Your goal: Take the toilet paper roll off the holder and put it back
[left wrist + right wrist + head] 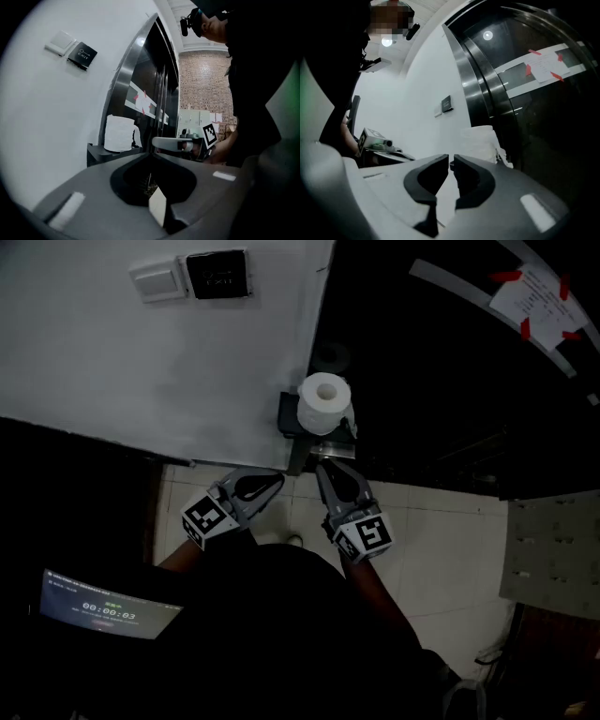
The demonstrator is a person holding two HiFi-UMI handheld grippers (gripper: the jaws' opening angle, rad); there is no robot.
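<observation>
Hovering clenched, empty, left claw and right claw near holder edge, seemingly clear of toilet paper roll.

White switch beside black plate; taped notice.

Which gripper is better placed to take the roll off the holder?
Right, likely: the right gripper, shut, points straight at the nearby toilet paper roll; the left gripper ends farther aside.
</observation>
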